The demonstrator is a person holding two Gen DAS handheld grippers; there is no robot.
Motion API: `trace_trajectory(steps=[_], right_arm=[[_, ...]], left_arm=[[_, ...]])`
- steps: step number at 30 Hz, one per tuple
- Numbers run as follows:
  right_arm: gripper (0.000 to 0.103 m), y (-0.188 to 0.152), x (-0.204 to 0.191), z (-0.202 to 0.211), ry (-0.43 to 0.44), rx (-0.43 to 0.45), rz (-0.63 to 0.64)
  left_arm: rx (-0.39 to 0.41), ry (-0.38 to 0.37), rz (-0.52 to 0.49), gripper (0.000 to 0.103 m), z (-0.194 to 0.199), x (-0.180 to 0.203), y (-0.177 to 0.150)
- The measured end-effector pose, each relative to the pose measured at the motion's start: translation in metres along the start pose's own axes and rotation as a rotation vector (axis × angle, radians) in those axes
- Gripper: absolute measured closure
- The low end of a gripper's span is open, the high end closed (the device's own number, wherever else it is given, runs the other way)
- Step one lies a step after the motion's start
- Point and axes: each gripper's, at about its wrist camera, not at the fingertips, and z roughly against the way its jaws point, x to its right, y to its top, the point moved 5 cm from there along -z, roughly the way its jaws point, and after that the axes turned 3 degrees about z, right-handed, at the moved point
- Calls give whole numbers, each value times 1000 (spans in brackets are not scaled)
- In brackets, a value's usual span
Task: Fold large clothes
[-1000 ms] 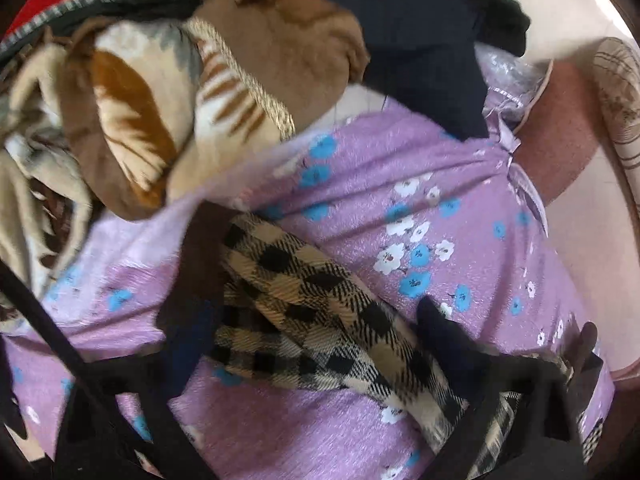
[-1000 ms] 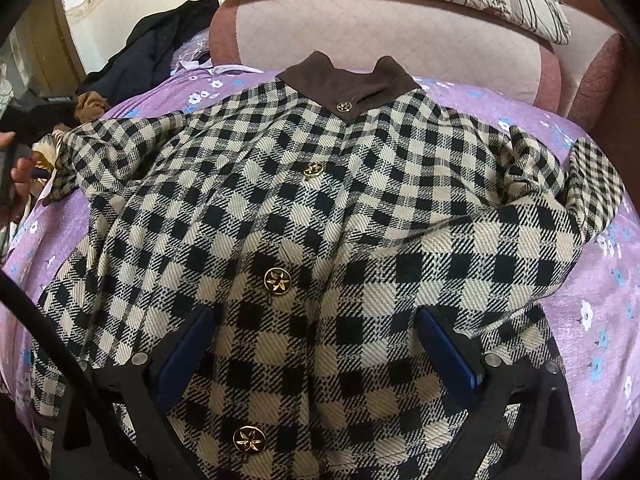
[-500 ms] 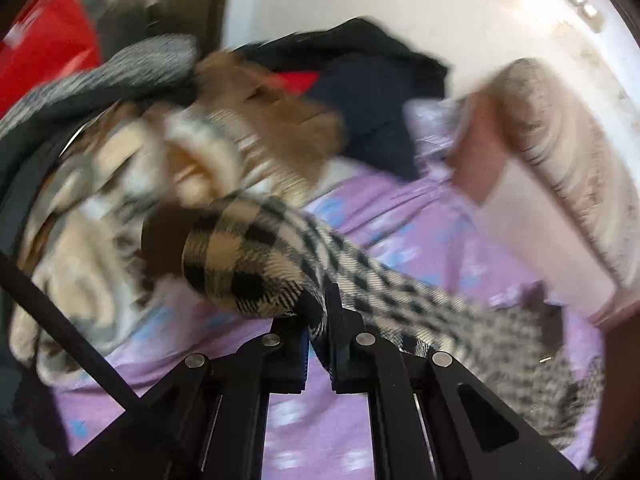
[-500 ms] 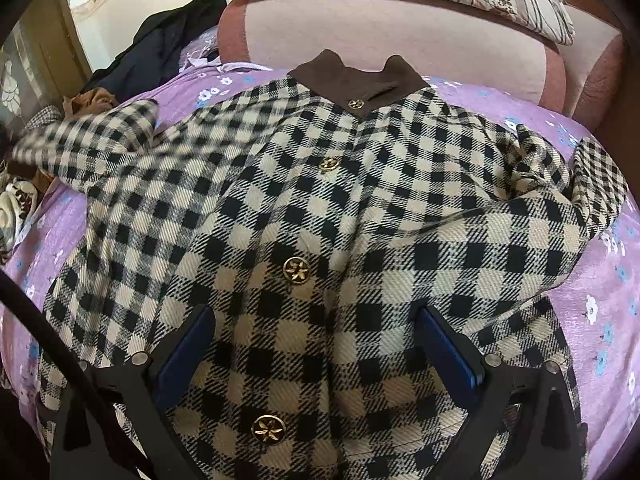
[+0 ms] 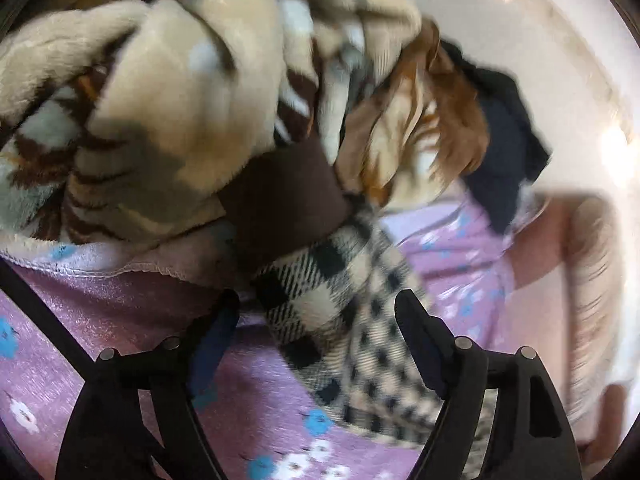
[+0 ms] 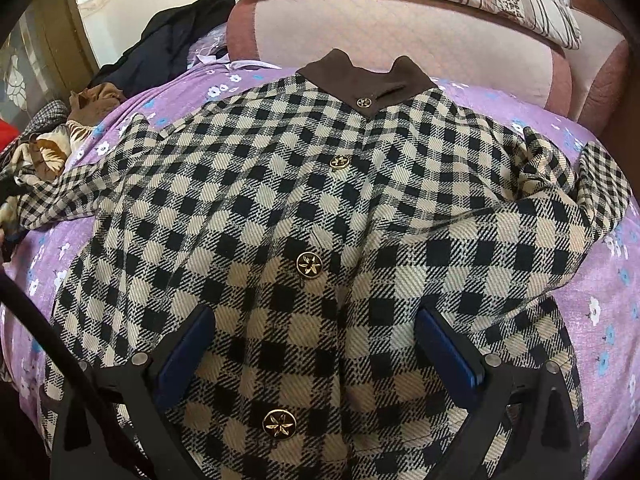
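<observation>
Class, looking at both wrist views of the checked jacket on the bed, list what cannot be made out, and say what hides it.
- Jacket hem: right wrist view, cut off by the bottom edge and right gripper.
- Sleeve past the brown cuff: left wrist view, motion blur.
- Jacket back: against the purple sheet.
- Dark garment: too crumpled to identify.

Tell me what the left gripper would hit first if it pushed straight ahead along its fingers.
Probably the checked sleeve with its brown cuff, lying between the open left gripper fingers; just beyond is the plush blanket. Blur makes depth uncertain.
</observation>
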Motion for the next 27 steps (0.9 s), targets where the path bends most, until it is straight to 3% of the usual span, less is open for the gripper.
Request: trace_trajectory(steps=[2,3,4,5,7,12,17,21,25,26,27], right_arm=[[1,1,1,1,2,2,2],[1,2,1,1,2,3,2],[1,3,3,2,0,6,0],[1,3,5,3,-3,10,-3],[1,5,9,5,-10,18,-14],[1,10,21,11,-18,32,-54],[1,17,33,20,-27,57,-81],[1,22,49,26,-44,73,-113],[1,22,66,31,-47,77,-172],[1,21,68,31,-42,75,-181],[1,20,70,32,-37,75,-188]], left_arm=[[-3,74,-105,27,-2,8,-7],[1,90,-147,48,-1,13,-9],[-11,82,-187,80,0,22,-11],[-20,78,-229,89,4,32,-13],[30,74,-300,91,21,56,-17],[117,-81,-510,92,76,145,-46],[96,-270,-638,92,103,234,-91],[14,-385,-755,92,103,293,-164],[-60,-352,-829,90,77,308,-224],[-73,-324,-831,85,68,304,-229],[-85,-287,-831,64,60,297,-232]])
